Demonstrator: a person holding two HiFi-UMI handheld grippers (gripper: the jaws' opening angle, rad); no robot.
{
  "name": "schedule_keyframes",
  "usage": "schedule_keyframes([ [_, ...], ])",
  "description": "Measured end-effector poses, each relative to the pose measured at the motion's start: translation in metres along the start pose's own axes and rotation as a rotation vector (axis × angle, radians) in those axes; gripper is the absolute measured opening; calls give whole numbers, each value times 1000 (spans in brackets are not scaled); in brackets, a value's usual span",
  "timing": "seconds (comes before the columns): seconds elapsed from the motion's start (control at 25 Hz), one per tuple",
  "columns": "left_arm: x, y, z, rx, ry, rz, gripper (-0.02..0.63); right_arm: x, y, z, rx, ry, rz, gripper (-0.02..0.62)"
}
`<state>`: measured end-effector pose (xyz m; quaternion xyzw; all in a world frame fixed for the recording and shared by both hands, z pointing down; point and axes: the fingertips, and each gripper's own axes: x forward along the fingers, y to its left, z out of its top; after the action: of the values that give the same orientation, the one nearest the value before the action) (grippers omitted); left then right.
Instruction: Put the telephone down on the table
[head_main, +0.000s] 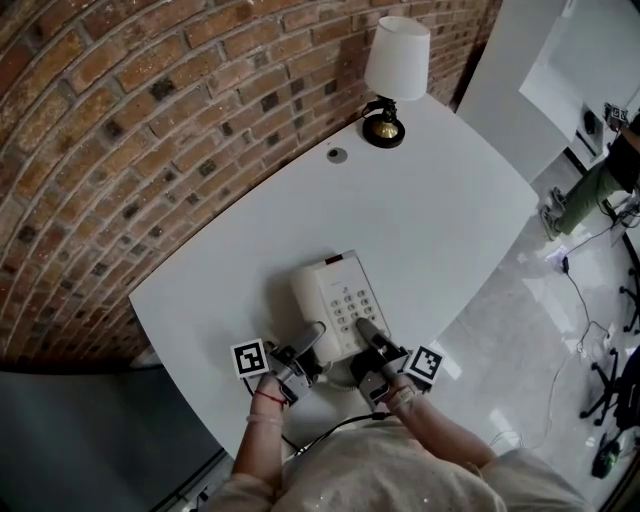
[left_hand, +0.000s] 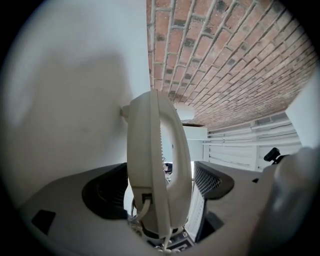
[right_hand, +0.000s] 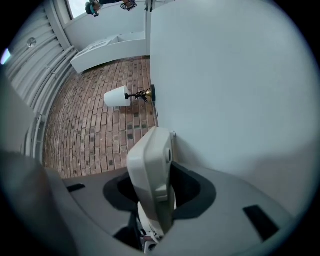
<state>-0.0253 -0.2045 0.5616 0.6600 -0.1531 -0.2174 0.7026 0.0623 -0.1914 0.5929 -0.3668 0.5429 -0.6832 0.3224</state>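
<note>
Cream plastic telephone (head_main: 338, 300) is low over the near end of the white table (head_main: 450, 220), and honestly I can't tell if it's touching down or hanging just above it. Both grippers have it from the near side: the left gripper (head_main: 316, 332) is clamped on the handset (left_hand: 150, 165) side, and the right gripper (head_main: 364, 328) is clamped on the keypad (head_main: 350, 303) edge of the body. Way off at the far end there's a little lamp (head_main: 395, 65) with a white shade, right by the brick wall (head_main: 120, 120).
</note>
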Motion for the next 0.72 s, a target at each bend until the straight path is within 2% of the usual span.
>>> schedule_keyframes([
  [0.36, -20, -1, -5, 38, 5, 40, 403, 14, 2, 11, -4, -17, -12, 150],
  [0.72, -31, -11, -16, 67, -8, -25, 403, 27, -1, 18, -15, -50, -23, 149],
])
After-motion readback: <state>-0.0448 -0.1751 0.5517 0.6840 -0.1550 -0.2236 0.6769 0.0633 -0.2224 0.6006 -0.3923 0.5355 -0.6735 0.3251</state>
